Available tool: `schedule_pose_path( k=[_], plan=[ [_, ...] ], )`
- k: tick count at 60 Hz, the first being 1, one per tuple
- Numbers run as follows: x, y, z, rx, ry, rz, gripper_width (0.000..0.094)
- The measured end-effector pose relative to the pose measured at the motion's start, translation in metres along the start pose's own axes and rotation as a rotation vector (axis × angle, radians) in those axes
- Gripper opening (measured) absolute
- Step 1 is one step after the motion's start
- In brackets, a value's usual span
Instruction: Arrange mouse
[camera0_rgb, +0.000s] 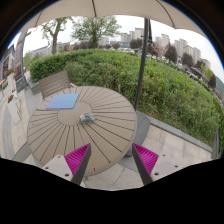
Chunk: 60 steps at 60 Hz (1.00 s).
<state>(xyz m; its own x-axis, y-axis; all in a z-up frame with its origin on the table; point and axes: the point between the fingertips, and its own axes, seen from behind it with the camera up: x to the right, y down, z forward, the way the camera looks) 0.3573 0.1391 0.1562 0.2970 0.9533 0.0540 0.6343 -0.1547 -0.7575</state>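
Observation:
A small grey mouse (88, 118) lies near the middle of a round slatted wooden table (60, 135), just ahead of and to the left of my fingers. A blue mouse mat (63, 101) lies flat on the table beyond the mouse, toward the far side. My gripper (111, 160) hovers above the paved floor by the table's near right edge. Its two fingers with magenta pads (76, 156) stand wide apart with nothing between them.
A wooden chair (55, 82) stands behind the table. A dark parasol pole (141, 70) rises to the right of the table. A green hedge (160, 80) runs behind, with city buildings beyond. Paving tiles (112, 172) lie under the fingers.

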Motion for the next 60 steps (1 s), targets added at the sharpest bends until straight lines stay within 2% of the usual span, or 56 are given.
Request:
schedule_pose_path(
  k=[21, 35, 60],
  plan=[
    [-0.089, -0.021, 0.078, 0.051, -0.087, -0.003, 0.0839],
    [-0.135, -0.032, 0.147, 0.117, -0.095, -0.015, 0.0841],
    [-0.172, -0.033, 0.264, 0.107, -0.075, -0.019, 0.0844]
  ],
)
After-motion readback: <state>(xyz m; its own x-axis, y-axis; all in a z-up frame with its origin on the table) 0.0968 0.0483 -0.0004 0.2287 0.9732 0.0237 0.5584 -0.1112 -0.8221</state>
